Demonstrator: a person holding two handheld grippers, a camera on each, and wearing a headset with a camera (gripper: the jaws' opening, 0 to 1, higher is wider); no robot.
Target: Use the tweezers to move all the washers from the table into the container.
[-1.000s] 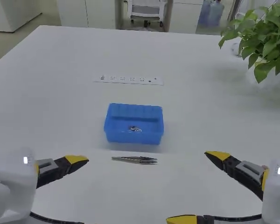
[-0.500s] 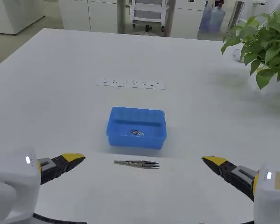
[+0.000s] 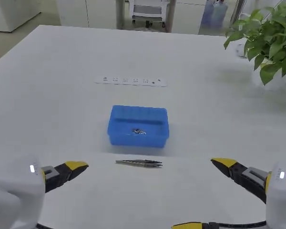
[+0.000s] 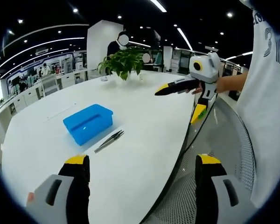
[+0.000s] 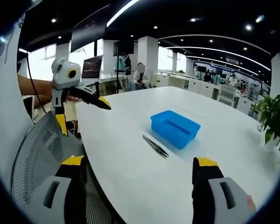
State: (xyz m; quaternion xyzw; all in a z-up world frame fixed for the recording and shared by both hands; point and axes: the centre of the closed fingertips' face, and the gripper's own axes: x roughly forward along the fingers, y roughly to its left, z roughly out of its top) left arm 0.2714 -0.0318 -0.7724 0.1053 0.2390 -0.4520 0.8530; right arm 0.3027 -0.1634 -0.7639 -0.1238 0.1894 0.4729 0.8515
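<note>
1. Bench (image 3: 62,109): white top, carrying all items listed below.

2. Container (image 3: 138,126): a blue rectangular tray, upright, at the centre of the head view. The washers (image 3: 137,131) lie in a small cluster on its floor, near the middle. They are too small to count.

3. Tweezers (image 3: 138,163): lying flat on the bench at 6 o'clock from the container, near it but apart. Their long axis runs parallel to the container's near wall. Neither gripper touches them.

4. Left gripper (image 4: 142,161): released, with the yellow-tipped jaws spread wide and nothing between them. In the head view it sits at 8 o'clock from the tweezers, well apart from them. In its own view the container and tweezers lie at 11 o'clock beyond the jaws.

5. Right gripper (image 5: 140,161): released, with the jaws spread wide and nothing held. In the head view it sits at 4 o'clock from the tweezers, well apart. In its own view the tweezers and container lie at 12 o'clock ahead.

6. Power strip (image 3: 131,81): white, flat on the bench at 12 o'clock from the container.

7. Plant (image 3: 269,33): green foliage at 2 o'clock from the container, near the far bench corner.
</note>
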